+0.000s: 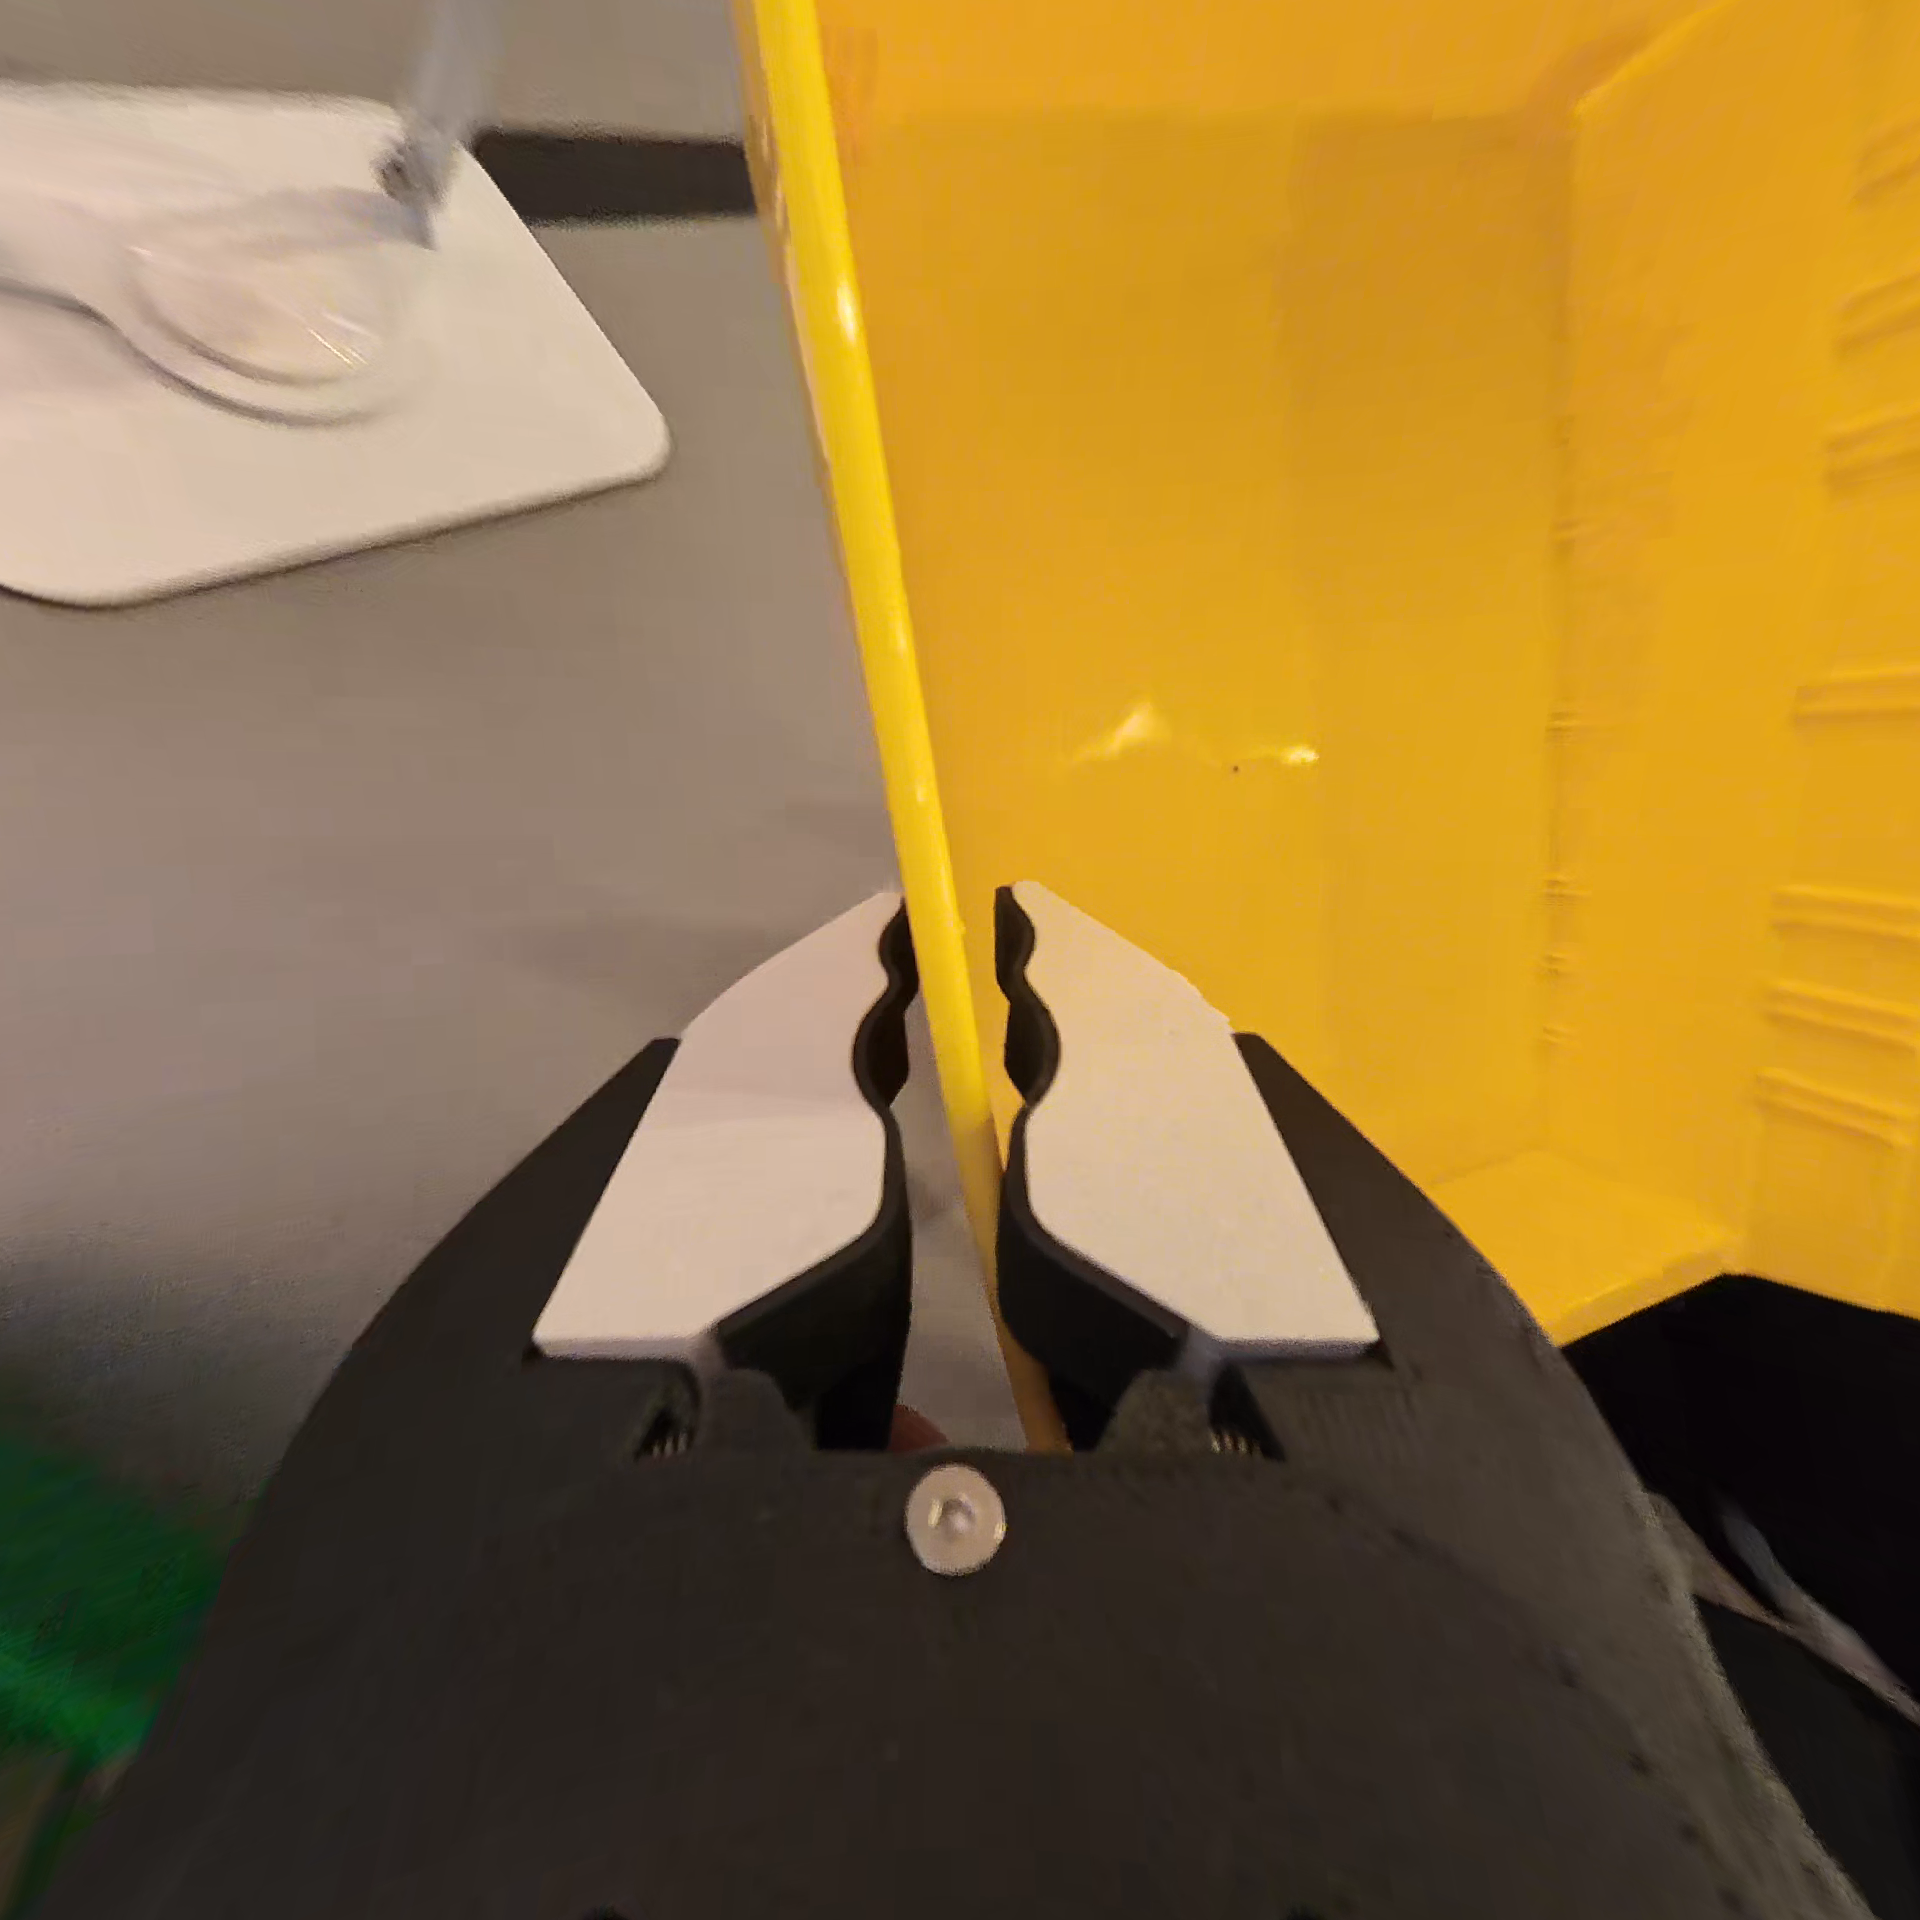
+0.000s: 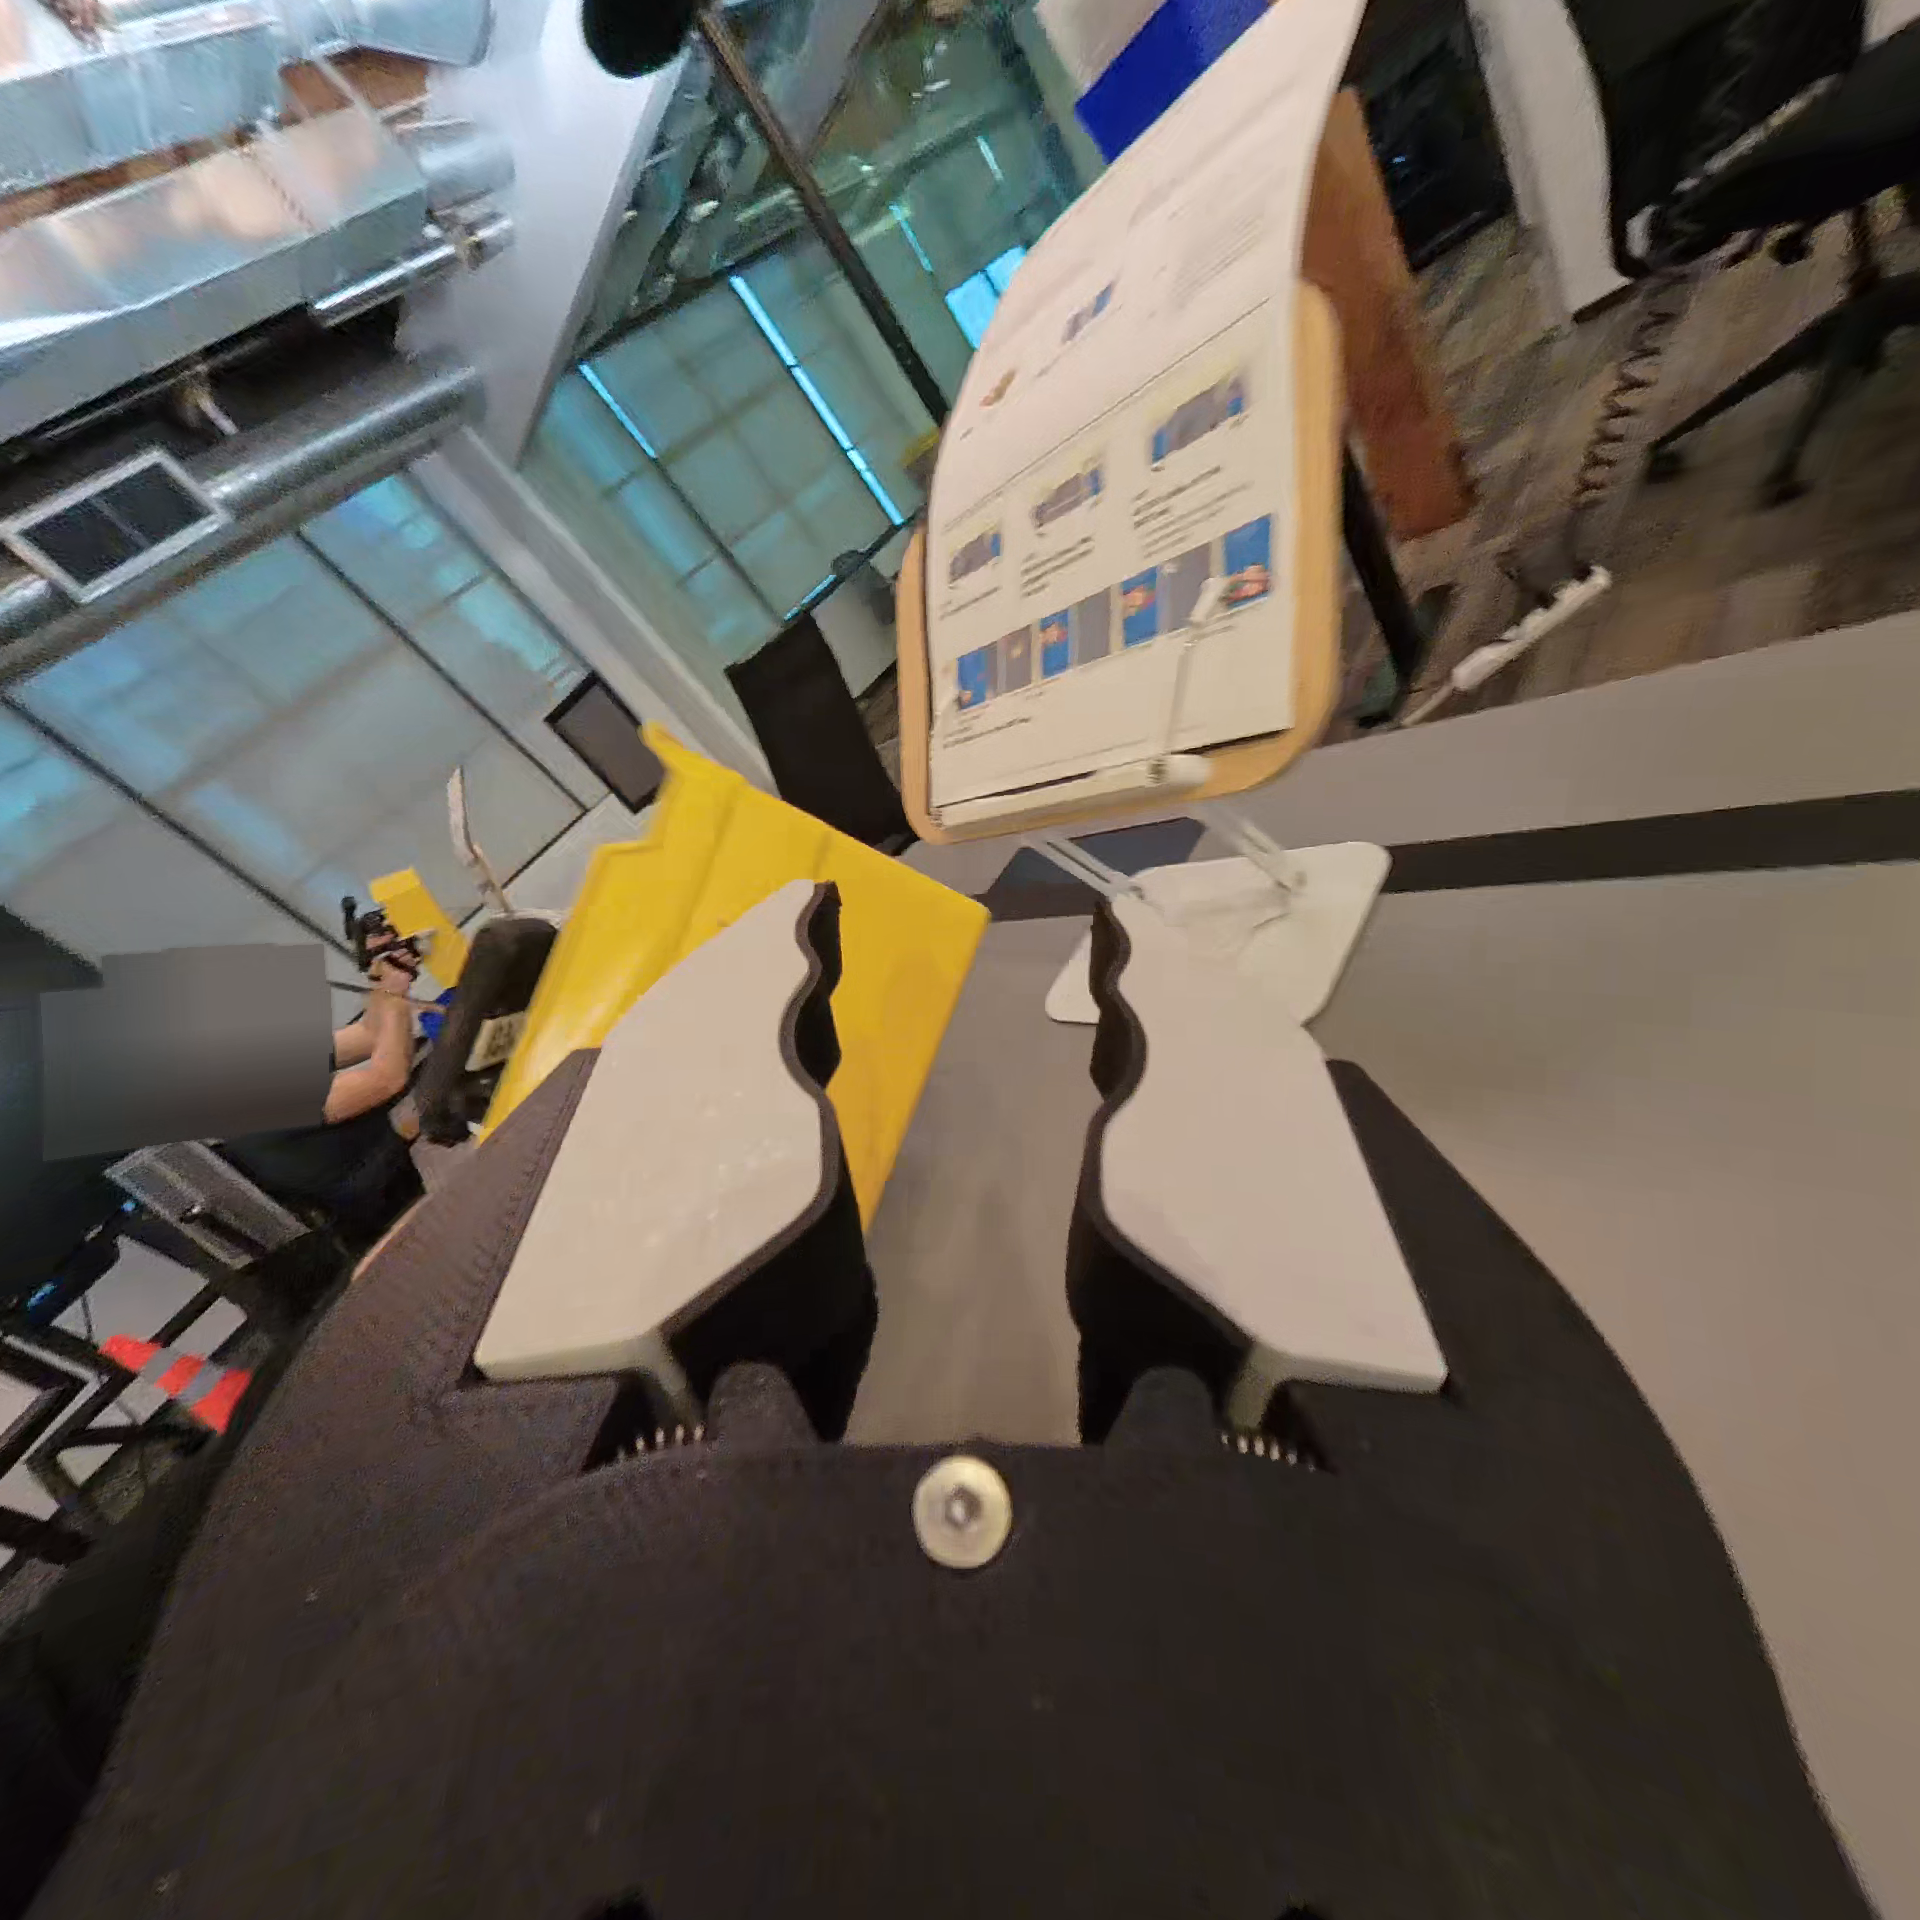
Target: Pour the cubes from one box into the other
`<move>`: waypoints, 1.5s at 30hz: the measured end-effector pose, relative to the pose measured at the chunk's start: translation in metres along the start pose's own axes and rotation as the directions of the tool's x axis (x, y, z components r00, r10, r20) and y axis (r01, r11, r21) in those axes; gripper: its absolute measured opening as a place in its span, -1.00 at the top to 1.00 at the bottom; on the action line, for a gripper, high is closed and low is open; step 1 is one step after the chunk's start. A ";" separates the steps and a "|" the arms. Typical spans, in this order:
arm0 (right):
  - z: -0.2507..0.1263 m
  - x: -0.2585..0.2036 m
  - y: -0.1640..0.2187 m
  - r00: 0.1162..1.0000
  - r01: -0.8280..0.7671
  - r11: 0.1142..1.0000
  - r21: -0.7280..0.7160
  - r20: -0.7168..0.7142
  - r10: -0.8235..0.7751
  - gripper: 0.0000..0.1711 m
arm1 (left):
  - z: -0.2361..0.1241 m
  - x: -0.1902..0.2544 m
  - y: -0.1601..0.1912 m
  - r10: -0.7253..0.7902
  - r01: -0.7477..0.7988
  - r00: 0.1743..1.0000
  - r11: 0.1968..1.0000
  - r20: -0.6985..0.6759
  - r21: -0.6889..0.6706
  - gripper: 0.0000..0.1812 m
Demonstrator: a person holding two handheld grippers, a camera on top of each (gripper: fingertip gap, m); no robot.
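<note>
A yellow box [image 1: 1247, 520] fills the right of the left wrist view, tipped so I look into its inside, where no cubes show. My left gripper [image 1: 951, 904] is shut on the box's thin side wall, which runs up between the fingers. In the right wrist view the same yellow box [image 2: 727, 914] stands tilted above the grey table, behind my left finger. My right gripper [image 2: 961, 914] is open and empty, to the right of the box and apart from it. A blurred green shape [image 1: 73, 1610] lies at the lower left; I cannot tell what it is.
A document stand [image 2: 1122, 582] holding a printed sheet stands on its white base [image 2: 1247, 914] behind the box; the base also shows in the left wrist view [image 1: 312, 468]. A black stripe [image 2: 1662, 831] crosses the grey table. A person [image 2: 364, 1091] sits far left.
</note>
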State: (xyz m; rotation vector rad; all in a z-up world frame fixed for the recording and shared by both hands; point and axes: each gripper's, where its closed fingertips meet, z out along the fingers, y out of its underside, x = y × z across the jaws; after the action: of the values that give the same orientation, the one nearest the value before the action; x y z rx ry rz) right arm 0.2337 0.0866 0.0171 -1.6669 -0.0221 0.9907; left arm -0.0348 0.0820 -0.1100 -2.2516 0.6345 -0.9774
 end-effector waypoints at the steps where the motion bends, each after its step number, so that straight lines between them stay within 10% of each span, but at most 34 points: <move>1: -0.010 0.009 -0.002 1.000 -0.009 1.000 -0.007 -0.024 0.009 0.51 | 0.016 0.002 0.010 -0.025 0.024 1.000 0.999 -0.010 -0.032 0.85; 18: 0.054 0.060 0.160 0.979 -0.203 0.799 -0.567 -0.088 0.187 0.42 | 0.053 0.010 0.103 -0.367 0.366 0.927 0.930 -0.071 -0.030 0.53; 28: 0.092 0.046 0.177 0.995 -0.100 0.839 -0.534 -0.048 0.088 0.51 | 0.021 0.021 0.103 -0.293 0.303 0.952 0.945 -0.090 0.121 0.35; 37: 0.092 0.009 0.141 0.990 0.106 0.860 -0.500 -0.030 -0.139 0.44 | -0.122 -0.012 0.000 0.054 -0.140 0.967 0.930 0.250 0.341 0.07; 45: 0.138 -0.096 0.197 0.937 0.335 0.671 -0.661 0.162 -0.308 0.47 | -0.260 -0.194 0.050 -0.070 -0.050 0.781 0.983 0.620 0.174 0.14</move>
State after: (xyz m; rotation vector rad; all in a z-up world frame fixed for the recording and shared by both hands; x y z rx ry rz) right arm -0.0035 0.0783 -0.0873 -2.2085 -0.7775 0.7708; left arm -0.3629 0.0814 -0.0939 -2.2213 0.2184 -0.2207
